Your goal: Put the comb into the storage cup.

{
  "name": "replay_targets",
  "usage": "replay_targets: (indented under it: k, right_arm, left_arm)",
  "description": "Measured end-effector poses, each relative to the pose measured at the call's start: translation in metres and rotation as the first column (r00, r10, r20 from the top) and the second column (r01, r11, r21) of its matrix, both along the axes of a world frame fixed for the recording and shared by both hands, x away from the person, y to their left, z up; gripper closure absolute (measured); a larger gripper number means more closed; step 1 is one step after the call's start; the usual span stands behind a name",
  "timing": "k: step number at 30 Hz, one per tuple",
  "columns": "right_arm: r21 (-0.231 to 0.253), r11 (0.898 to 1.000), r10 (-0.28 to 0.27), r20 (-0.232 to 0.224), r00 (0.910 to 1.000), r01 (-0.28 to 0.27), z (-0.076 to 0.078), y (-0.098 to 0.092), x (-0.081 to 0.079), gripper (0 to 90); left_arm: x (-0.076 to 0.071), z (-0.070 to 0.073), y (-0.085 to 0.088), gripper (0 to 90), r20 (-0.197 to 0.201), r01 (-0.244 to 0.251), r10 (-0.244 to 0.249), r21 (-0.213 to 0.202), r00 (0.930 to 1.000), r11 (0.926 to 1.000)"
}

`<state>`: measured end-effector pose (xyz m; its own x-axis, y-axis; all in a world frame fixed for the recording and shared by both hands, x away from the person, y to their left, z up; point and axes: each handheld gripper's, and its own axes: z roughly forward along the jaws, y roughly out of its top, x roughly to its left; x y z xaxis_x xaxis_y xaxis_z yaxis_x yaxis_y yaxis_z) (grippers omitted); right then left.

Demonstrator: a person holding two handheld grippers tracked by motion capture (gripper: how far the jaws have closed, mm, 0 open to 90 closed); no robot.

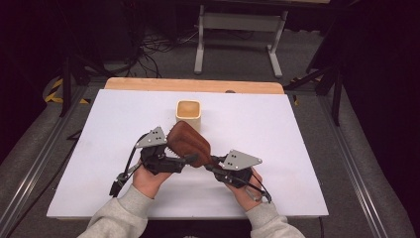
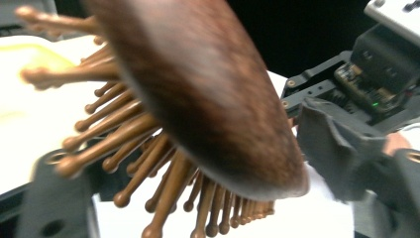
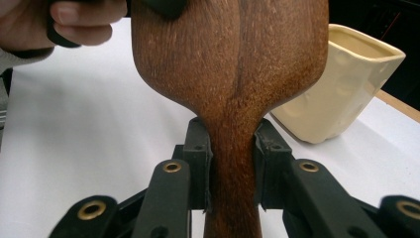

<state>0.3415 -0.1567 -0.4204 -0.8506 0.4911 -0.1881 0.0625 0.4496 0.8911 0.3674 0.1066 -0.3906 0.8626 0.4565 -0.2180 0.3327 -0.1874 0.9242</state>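
At the middle of the table (image 1: 99,148), I am holding a hairbrush (image 1: 190,143) between my two grippers, the left gripper (image 1: 185,159) sitting at its left side near the head and the right gripper (image 3: 232,168) closing on its handle from the right. A cup (image 1: 188,115) is standing on the table just behind the brush head, toward the far edge. My hands are lying nearest the front edge

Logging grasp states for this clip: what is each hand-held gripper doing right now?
Left hand-held gripper: at the wooden hairbrush head; whether it is clamped cannot be told.
Right hand-held gripper: closed on the hairbrush handle.
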Motion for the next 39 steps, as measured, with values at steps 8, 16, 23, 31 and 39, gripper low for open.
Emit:
replay_targets:
  k: [8, 16, 23, 31, 39]
  right_arm:
    - [-0.043, 0.999, 0.004, 0.022, 0.9998, -0.003, -0.003, 0.003, -0.001, 72.3]
    - [-0.044, 0.999, 0.031, 0.034, 0.9989, -0.03, -0.003, 0.005, -0.001, 72.0]
    - [-0.027, 0.999, 0.048, 0.044, 0.9979, -0.047, -0.001, 0.003, -0.002, 71.6]
    - [0.041, 0.999, 0.025, 0.036, 0.9991, -0.026, 0.007, -0.009, 0.0, 49.4]
    - [0.121, 0.992, 0.038, -0.006, 0.9993, -0.037, 0.01, -0.019, 0.007, 18.9]
  left_arm:
    - [0.0, 0.006, 0.006, 45.0, -0.041, 0.064, -0.065, -0.039, 0.997, 0.9972]
    - [-0.008, 0.017, 0.003, 55.2, -0.019, 0.091, -0.092, -0.027, 0.9956, 0.9954]
    - [-0.008, 0.024, 0.002, 56.1, -0.001, 0.104, -0.104, -0.02, 0.9946, 0.9944]
    - [-0.004, 0.044, 0.006, 56.0, 0.035, 0.08, -0.08, 0.006, 0.9962, 0.9968]
    - [0.003, 0.062, 0.01, 55.8, 0.065, 0.059, -0.061, 0.029, 0.996, 0.9978]
